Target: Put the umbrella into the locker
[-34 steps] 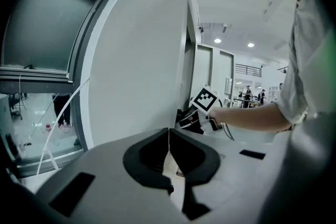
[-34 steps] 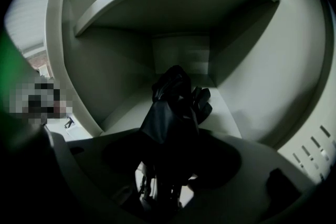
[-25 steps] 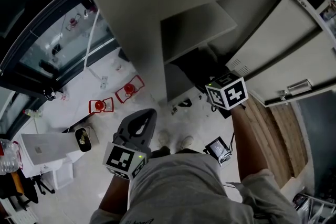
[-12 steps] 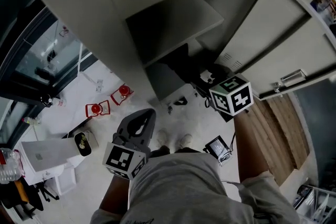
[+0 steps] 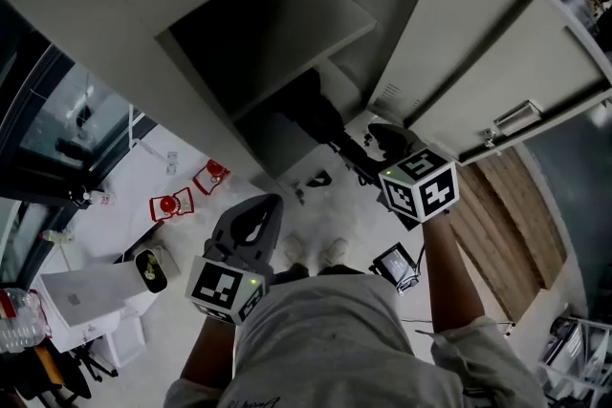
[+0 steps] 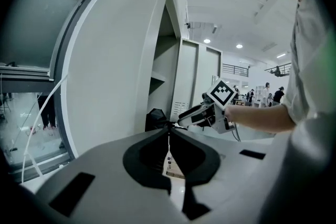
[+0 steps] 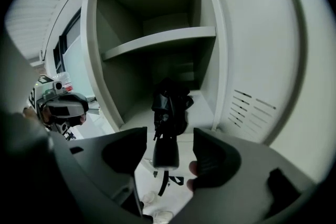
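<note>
Umbrella (image 7: 169, 105) lies on locker (image 7: 207, 60) floor under shelf (image 7: 157, 42), handle poking toward me. My right gripper (image 7: 169, 139): jaws apart either side of handle, not pinching. My left gripper (image 6: 169, 131): jaws together, empty. Seems nearly done; left: back out.

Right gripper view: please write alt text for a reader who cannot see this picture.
A folded black umbrella rests in the lower compartment of the open locker, under a shelf. Its handle points out between the jaws of the right gripper, which stand apart with a gap on each side.
</note>
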The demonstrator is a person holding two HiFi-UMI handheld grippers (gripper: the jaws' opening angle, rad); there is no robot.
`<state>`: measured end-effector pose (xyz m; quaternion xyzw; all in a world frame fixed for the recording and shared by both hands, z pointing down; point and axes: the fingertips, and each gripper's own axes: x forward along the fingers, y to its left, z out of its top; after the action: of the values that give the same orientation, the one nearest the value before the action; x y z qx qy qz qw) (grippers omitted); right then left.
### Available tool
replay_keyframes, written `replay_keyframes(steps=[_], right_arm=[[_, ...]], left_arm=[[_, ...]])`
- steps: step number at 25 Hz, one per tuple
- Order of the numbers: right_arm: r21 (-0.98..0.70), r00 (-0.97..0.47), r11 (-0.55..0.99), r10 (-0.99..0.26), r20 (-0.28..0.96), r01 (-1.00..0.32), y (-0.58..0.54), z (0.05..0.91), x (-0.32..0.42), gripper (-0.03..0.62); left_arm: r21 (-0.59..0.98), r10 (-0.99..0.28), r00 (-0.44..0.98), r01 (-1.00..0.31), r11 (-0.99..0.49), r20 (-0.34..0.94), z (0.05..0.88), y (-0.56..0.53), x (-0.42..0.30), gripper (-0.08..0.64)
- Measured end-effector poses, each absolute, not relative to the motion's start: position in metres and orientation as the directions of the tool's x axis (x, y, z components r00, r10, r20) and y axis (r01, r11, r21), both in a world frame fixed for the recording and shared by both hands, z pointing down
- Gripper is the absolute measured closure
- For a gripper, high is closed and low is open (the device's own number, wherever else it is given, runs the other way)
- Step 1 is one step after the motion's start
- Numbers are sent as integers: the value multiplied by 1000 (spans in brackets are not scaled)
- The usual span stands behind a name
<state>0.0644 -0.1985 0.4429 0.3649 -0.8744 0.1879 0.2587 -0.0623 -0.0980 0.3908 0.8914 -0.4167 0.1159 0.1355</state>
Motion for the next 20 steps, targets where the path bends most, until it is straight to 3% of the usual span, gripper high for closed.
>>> replay_keyframes(steps=[20], right_arm=[[-163,-575,648,-496,650,-744,-169,485,75,325]], left_arm=[[140,-705,630,-770,-623,326,390,-90,-56,540]])
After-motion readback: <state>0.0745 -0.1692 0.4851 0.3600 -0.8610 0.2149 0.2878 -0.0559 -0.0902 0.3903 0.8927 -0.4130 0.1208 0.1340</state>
